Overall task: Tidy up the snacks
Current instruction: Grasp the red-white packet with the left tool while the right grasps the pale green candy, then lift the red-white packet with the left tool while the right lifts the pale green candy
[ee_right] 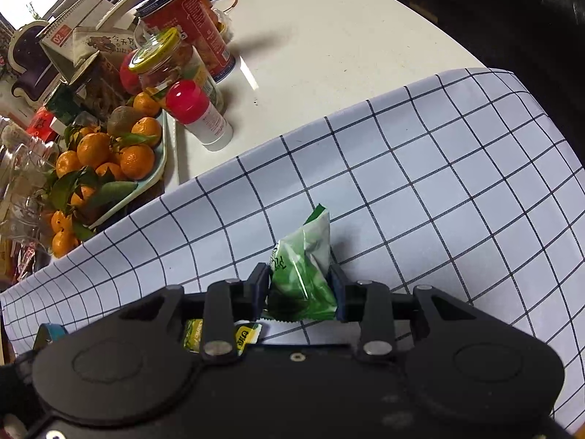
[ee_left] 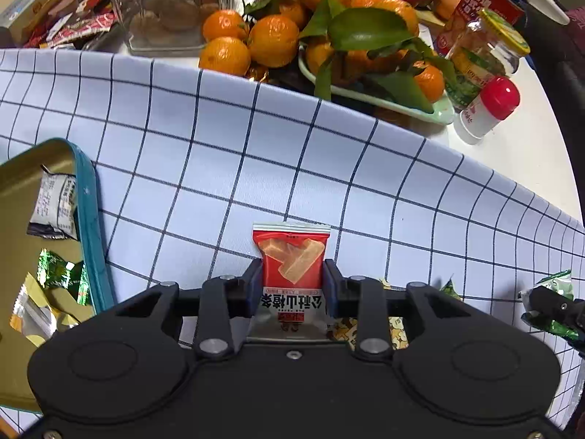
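Red snack packet (ee_left: 292, 259), printed with a picture of golden strips, stands upright between the two fingers of the left gripper (ee_left: 292, 285); both pads press its sides, so the gripper is clamped on the packet, above the checked cloth (ee_left: 329, 168). Green-and-white snack packet (ee_right: 303, 274) is likewise pinched between the fingers of the right gripper (ee_right: 301, 289), its crumpled top tilted away from the camera, over the same cloth (ee_right: 438, 183). In the left wrist view the right gripper (ee_left: 548, 305) appears at the right edge with the green packet (ee_left: 548, 285).

At left in the left wrist view, an open tin (ee_left: 87, 219) with a teal rim and gold interior lies on the cloth; inside it are a white wrapped snack (ee_left: 55, 205), a shiny green packet (ee_left: 62, 274) and a yellow packet (ee_left: 33, 314). Further yellow wrappers (ee_right: 219, 333) lie on the cloth under the right gripper.

Beyond the cloth edge: a pale green tray (ee_left: 384, 102) heaped with leafy mandarins (ee_left: 274, 40), a yellow-lidded glass jar (ee_left: 486, 51), a red-capped white bottle (ee_left: 490, 109) lying on its side, and a red canister (ee_right: 193, 25).
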`<state>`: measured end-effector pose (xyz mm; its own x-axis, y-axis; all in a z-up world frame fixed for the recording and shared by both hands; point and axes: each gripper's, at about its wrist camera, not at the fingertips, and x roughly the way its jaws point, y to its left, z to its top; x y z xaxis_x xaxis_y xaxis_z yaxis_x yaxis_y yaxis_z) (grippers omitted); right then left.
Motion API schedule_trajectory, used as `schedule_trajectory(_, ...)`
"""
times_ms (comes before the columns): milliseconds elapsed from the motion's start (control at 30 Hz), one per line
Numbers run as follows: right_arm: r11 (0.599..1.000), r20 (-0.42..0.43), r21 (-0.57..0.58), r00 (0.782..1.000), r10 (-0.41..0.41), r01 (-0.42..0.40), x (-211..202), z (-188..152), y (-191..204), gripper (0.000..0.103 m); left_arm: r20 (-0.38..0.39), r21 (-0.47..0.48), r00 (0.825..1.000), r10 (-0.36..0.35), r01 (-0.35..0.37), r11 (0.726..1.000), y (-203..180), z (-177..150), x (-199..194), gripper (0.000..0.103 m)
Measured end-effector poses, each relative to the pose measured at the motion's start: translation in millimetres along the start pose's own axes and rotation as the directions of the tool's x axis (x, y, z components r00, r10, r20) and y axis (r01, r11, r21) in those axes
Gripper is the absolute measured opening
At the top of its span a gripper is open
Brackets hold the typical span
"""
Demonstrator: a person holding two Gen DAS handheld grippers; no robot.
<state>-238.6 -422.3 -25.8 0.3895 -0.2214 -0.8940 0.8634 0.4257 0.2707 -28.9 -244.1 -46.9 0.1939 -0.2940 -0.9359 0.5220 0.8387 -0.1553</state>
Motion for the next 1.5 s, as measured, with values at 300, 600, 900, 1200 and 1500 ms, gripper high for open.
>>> schedule_trajectory(300, 1.0, 0.042, 0.001, 0.999, 0.011, -0.011, -19.5, -4.0, 11.7, 0.037, 0.023, 0.016, 0.999, -0.033, 0.033, 0.999, 4.1, -6.0, -30.7, 0.042)
schedule_trajectory(600, 0.997, 0.041, -0.077, 0.999, 0.004, -0.001, -12.5, -18.8, 34.5, 0.037, 0.083, 0.044, 0.996, -0.044, 0.04, 0.998, 3.2, -1.5, -53.1, 0.042)
schedule_trajectory(900, 0.987, 0.037, -0.16, 0.999, -0.002, 0.008, -9.3, -32.1, 44.5, 0.037, 0.097, -0.018, 0.993, -0.067, 0.069, 0.997, -6.2, 5.8, -52.8, 0.042)
schedule_trajectory(1200, 0.977, 0.056, -0.21, 0.998, -0.015, 0.027, -25.8, -43.7, 33.3, 0.037, 0.049, -0.086, 0.997, -0.057, 0.062, 0.994, 1.8, 0.9, -52.3, 0.042)
schedule_trajectory(1500, 0.992, 0.03, -0.118, 0.998, 0.057, -0.053, -46.0, -66.9, 11.7, 0.037, -0.002, -0.057, 0.999, -0.038, 0.038, 0.998, 5.4, -25.8, -52.0, 0.042)
